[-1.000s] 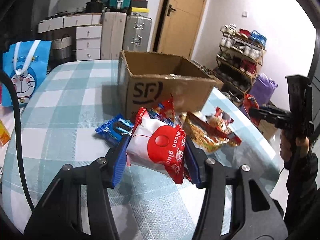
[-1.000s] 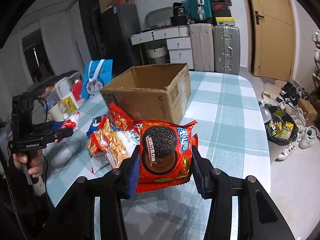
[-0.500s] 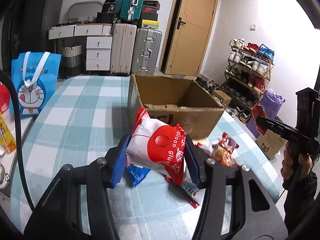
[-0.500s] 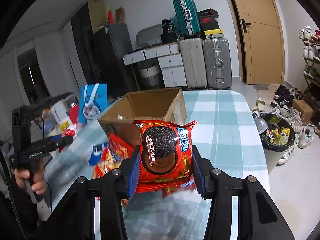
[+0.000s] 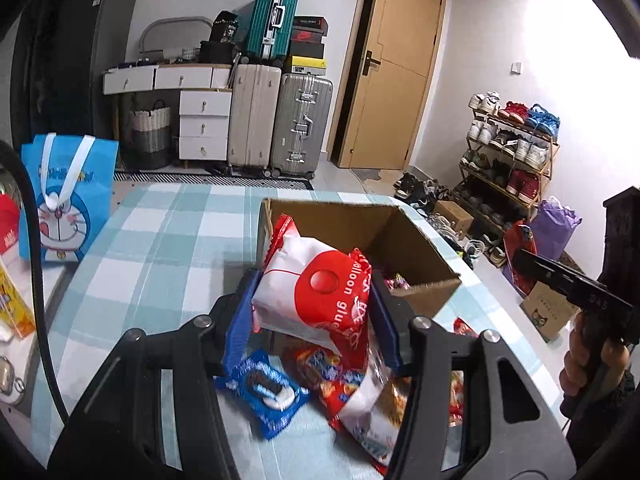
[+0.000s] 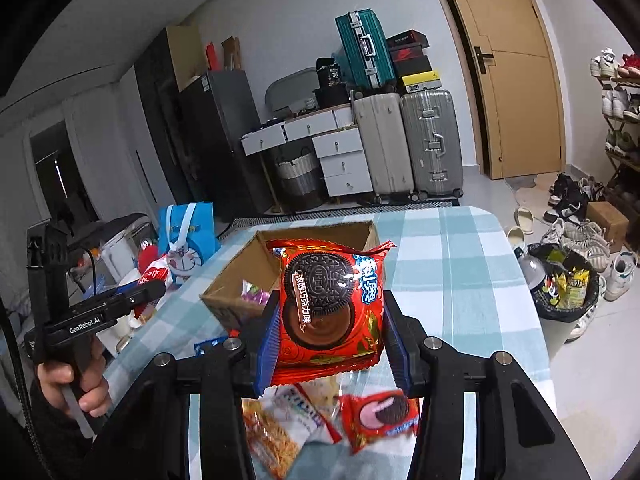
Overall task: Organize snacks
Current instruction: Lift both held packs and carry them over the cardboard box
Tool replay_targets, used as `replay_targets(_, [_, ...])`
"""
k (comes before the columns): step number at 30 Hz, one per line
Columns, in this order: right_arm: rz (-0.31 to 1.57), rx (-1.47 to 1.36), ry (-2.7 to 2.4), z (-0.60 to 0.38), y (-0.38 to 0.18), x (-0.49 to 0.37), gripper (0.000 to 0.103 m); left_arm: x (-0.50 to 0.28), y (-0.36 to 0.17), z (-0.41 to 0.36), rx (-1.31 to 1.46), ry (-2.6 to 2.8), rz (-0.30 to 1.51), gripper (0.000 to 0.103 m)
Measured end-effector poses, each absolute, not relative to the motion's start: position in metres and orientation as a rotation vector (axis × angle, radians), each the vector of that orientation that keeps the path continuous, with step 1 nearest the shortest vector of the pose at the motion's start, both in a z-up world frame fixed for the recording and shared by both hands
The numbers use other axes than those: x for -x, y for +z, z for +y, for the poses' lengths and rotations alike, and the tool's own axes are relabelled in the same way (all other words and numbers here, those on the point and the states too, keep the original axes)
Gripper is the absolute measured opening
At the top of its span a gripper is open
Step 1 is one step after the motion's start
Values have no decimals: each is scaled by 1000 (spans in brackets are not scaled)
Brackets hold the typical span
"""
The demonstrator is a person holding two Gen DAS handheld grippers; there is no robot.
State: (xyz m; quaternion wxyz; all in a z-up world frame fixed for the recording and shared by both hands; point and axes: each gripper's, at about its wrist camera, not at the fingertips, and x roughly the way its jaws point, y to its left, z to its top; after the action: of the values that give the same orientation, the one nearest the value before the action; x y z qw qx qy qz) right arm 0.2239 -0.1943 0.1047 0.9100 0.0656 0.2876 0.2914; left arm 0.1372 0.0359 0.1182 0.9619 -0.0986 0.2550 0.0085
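My left gripper [image 5: 312,312] is shut on a white and red snack bag [image 5: 312,292], held above the table just before the open cardboard box [image 5: 400,236]. My right gripper [image 6: 332,332] is shut on a red Oreo pack [image 6: 328,312], held in the air in front of the same box [image 6: 240,276], which has some snacks inside. Loose snacks lie on the checked table below: a blue Oreo pack [image 5: 268,392], a red and clear bag [image 5: 380,400], a small red Oreo pack [image 6: 380,416] and a noodle snack bag [image 6: 276,428].
A blue Doraemon bag [image 5: 64,200] stands at the table's left edge. The other hand-held gripper shows at the right of the left wrist view [image 5: 580,300] and the left of the right wrist view [image 6: 92,316]. Suitcases, drawers, a shoe rack and a bin stand beyond the table.
Both grippers have risen and moved toward the box with their packs still held. The box's inside now shows from above.
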Motion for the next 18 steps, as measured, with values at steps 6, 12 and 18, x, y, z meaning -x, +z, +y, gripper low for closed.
replay_targets(6, [592,-135,605,-186,111,-241,47,-161,123,30,178,20,520,50])
replay_targets(12, [586,-120,605,-177,115,-251,47,-178,124,26,170,29,532,50])
replay_targets(18, [582,-111,611,-167,113,-260,47,-199,118,30,182,48,540,50])
